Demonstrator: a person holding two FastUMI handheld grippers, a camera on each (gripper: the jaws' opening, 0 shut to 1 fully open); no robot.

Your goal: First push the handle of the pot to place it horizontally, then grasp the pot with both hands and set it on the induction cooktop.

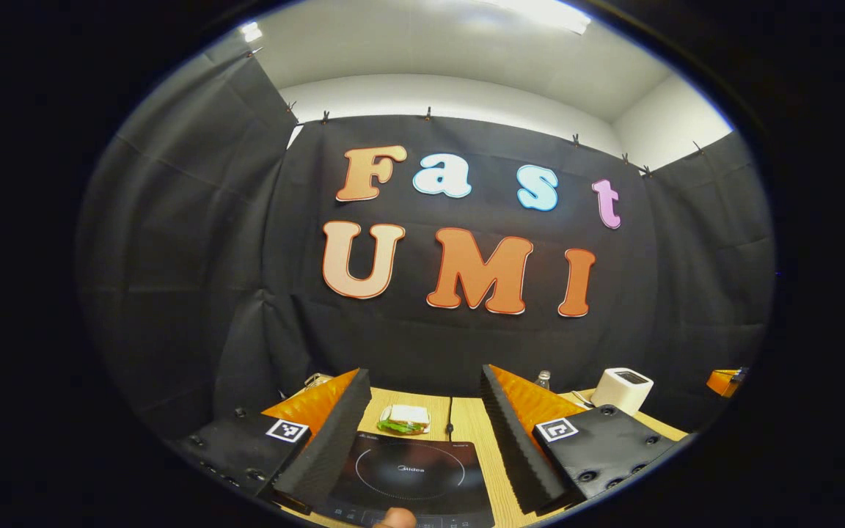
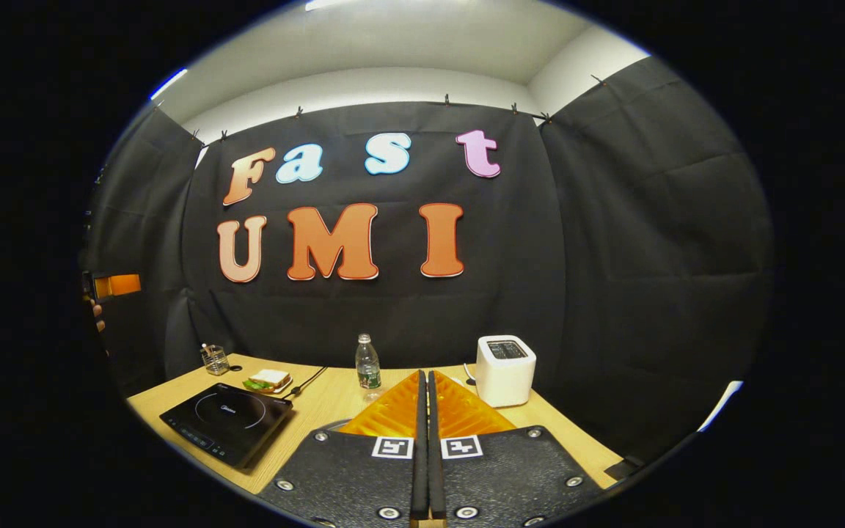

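The left gripper [image 1: 422,440], fingers spread and holding nothing, hangs right over the cooktop [image 1: 411,473], while the right gripper [image 2: 424,440], fingers pressed together on nothing, sits well to the cooktop's right.

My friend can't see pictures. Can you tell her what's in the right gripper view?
The right gripper has its fingers pressed together over a wooden table. On it are an induction cooktop, a sandwich, a water bottle, a white toaster and a small glass holder.
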